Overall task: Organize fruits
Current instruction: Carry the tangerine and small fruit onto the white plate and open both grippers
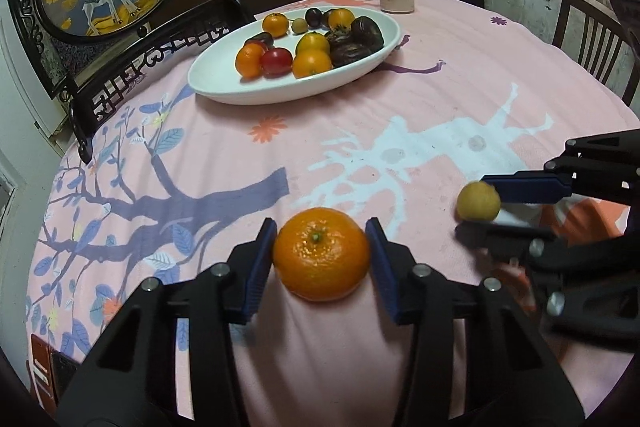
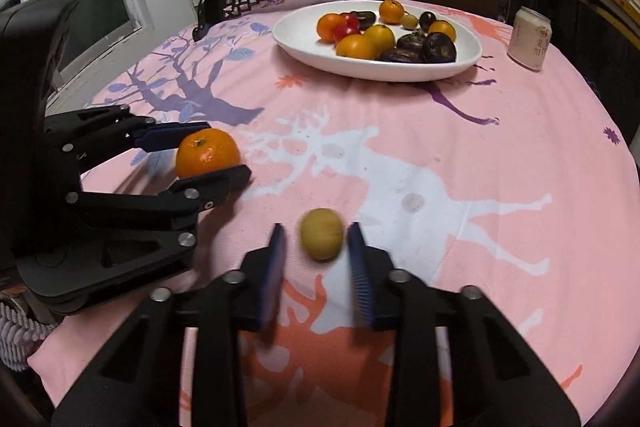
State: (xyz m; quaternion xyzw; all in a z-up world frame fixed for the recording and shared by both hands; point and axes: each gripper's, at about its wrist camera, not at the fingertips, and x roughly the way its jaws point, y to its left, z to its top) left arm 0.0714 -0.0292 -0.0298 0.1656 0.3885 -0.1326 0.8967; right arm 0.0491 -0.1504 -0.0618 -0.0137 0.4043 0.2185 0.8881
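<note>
The left gripper (image 1: 321, 227) is straddling a mandarin (image 1: 321, 253) on the pink tablecloth (image 1: 360, 131), jaws apart. The right gripper (image 2: 318, 231) is bracketing a small yellow fruit (image 2: 322, 234), unclamped. The white fruit plate (image 1: 224, 79) is sitting beyond.

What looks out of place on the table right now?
Two fruits sit off the white dish: a mandarin between the left gripper fingers and a small yellow-green fruit between the right gripper fingers. Nothing spilled.

Both grippers sit low and near: the left gripper (image 1: 320, 255) and the right gripper (image 2: 320, 247) each spread apart.
</note>
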